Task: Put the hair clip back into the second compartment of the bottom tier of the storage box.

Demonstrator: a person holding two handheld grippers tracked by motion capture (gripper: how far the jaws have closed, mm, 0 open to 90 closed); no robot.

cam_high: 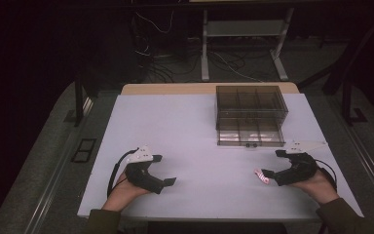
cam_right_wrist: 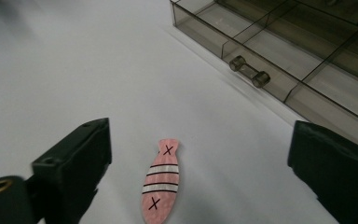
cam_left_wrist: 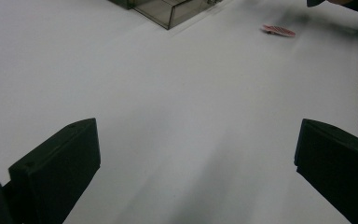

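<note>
A smoky clear organizer box [cam_high: 251, 103] sat upper right of centre on the white tabletop [cam_high: 190, 126], its drawer [cam_right_wrist: 279, 51] pulled out toward the person, the visible compartments empty. A pink fish-shaped clip [cam_right_wrist: 161, 185] lay flat at lower right, between the spread jaws of the right gripper [cam_high: 271, 164], untouched by either pad. At lower left, the left gripper [cam_high: 164, 169] rested with jaws wide apart over bare tabletop.
</note>
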